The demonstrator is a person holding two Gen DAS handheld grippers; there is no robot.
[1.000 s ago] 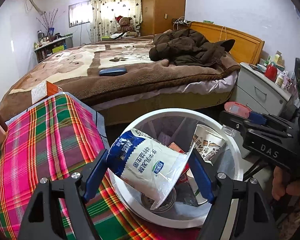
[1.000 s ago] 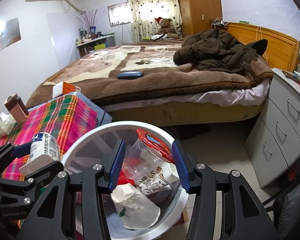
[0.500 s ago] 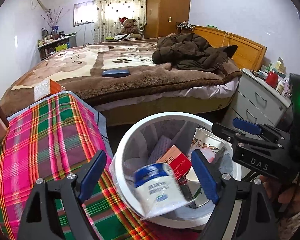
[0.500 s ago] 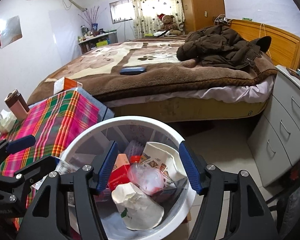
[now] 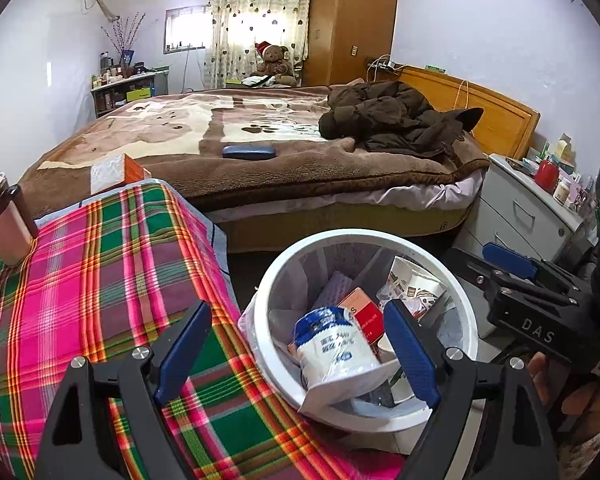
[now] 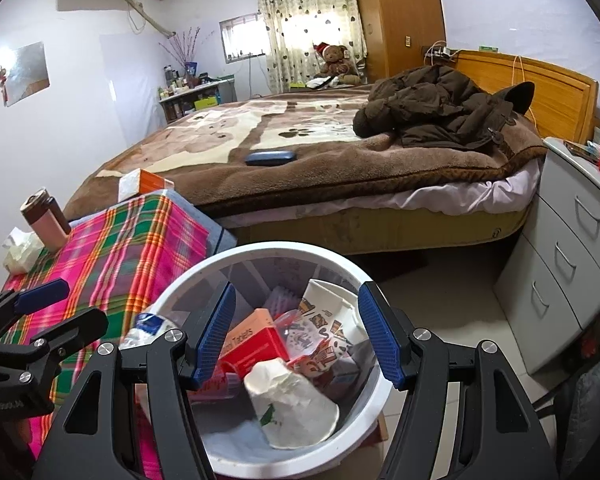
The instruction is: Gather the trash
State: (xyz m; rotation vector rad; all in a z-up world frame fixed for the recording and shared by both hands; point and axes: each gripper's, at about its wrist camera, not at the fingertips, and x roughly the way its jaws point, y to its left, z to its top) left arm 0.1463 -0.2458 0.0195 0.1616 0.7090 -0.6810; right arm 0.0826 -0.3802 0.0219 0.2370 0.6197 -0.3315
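A white round trash bin (image 5: 466,312) stands beside the plaid-covered table; it also shows in the right wrist view (image 6: 256,250). Inside lie a blue-and-white milk pouch (image 5: 334,350), a red tablet box (image 6: 254,344), a patterned paper cup (image 6: 324,312), a crumpled white cup (image 6: 290,404) and a clear plastic cup (image 6: 300,330). My left gripper (image 5: 296,354) is open and empty above the bin's near rim. My right gripper (image 6: 294,336) is open and empty over the bin.
A plaid cloth (image 5: 92,280) covers the table at left, with a brown tumbler (image 6: 44,218) and crumpled tissue (image 6: 20,250) at its far end. A bed (image 6: 320,160) lies behind with a jacket (image 6: 440,108). A grey drawer unit (image 6: 572,248) stands at right.
My left gripper opened and the milk pouch fell into the bin. My right gripper opened and its clear plastic cup dropped in. Both grippers have pulled back a little.
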